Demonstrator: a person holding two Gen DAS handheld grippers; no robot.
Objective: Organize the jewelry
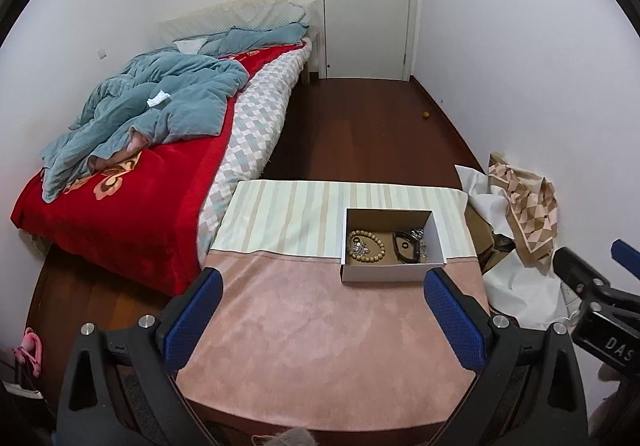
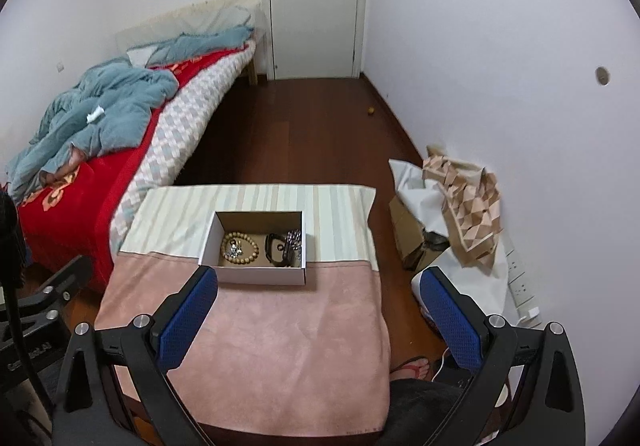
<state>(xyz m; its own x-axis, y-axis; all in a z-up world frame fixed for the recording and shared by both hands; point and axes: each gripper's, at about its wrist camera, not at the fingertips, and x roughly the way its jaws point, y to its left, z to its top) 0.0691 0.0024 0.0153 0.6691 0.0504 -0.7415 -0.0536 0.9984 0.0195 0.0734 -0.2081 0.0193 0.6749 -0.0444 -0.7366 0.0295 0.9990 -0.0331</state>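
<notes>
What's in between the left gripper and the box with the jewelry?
Only bare pink cloth. In the left wrist view, nothing sits between the open left gripper and the box.

Bracelet (image 1: 365,244) in box (image 1: 392,272) on table (image 1: 320,326)

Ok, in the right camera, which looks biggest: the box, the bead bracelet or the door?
1. Door, though it is far away.
2. Box.
3. Bead bracelet, lying inside the box.
</notes>
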